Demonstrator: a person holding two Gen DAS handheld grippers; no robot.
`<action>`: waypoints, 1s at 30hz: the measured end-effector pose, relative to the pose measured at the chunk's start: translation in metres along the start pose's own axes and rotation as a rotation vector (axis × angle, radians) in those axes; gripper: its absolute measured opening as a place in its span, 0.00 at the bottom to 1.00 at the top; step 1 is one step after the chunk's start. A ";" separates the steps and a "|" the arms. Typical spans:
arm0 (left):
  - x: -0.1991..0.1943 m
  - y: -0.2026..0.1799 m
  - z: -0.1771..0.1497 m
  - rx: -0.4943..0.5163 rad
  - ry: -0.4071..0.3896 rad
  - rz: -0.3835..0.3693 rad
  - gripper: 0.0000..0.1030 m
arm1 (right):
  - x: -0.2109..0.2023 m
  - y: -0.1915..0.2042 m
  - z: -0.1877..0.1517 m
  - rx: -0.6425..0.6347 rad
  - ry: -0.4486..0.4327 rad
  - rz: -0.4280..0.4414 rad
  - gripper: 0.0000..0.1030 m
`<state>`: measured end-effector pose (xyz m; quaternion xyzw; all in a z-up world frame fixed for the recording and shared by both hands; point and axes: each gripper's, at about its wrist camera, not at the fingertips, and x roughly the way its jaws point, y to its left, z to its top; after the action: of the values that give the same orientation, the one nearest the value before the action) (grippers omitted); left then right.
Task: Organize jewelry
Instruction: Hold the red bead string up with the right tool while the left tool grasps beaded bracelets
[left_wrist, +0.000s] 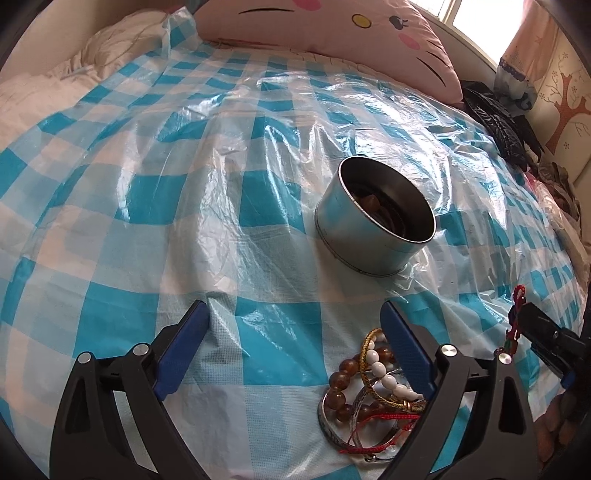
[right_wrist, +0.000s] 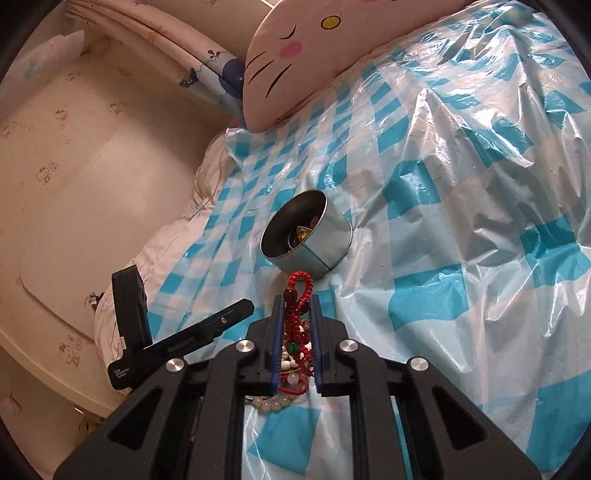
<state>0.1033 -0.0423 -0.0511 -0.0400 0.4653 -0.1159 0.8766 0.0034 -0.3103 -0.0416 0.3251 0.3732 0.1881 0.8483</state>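
A round metal tin (left_wrist: 373, 229) stands open on the blue-and-white check plastic sheet (left_wrist: 147, 192), with some brown pieces inside. My left gripper (left_wrist: 294, 306) is open and empty, low over the sheet. A pile of bracelets (left_wrist: 373, 384), with brown beads, white beads, gold and red cords, lies against its right finger. My right gripper (right_wrist: 297, 301) is shut on a red braided bracelet (right_wrist: 299, 288), whose loop sticks out past the pads toward the tin (right_wrist: 314, 251). Pale beads (right_wrist: 271, 398) lie under it. The left wrist view shows this bracelet (left_wrist: 517, 314) at the far right.
A pink cat-face pillow (left_wrist: 332, 33) lies behind the tin. Dark clothing (left_wrist: 502, 125) is heaped at the bed's right side. White quilt (left_wrist: 55, 81) borders the sheet on the left. The crumpled plastic rises in folds (right_wrist: 461, 147) to the right of the tin.
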 end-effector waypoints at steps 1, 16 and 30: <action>-0.003 -0.008 -0.001 0.042 -0.019 0.008 0.87 | -0.002 0.000 0.001 0.002 -0.014 0.014 0.14; 0.012 -0.042 -0.016 0.222 0.079 -0.077 0.09 | -0.006 -0.013 0.001 0.076 -0.021 0.039 0.14; 0.003 -0.038 -0.013 0.209 0.053 -0.101 0.07 | -0.006 -0.013 0.000 0.083 -0.016 0.033 0.14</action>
<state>0.0881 -0.0797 -0.0543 0.0314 0.4709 -0.2089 0.8565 0.0008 -0.3234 -0.0474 0.3677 0.3684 0.1837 0.8339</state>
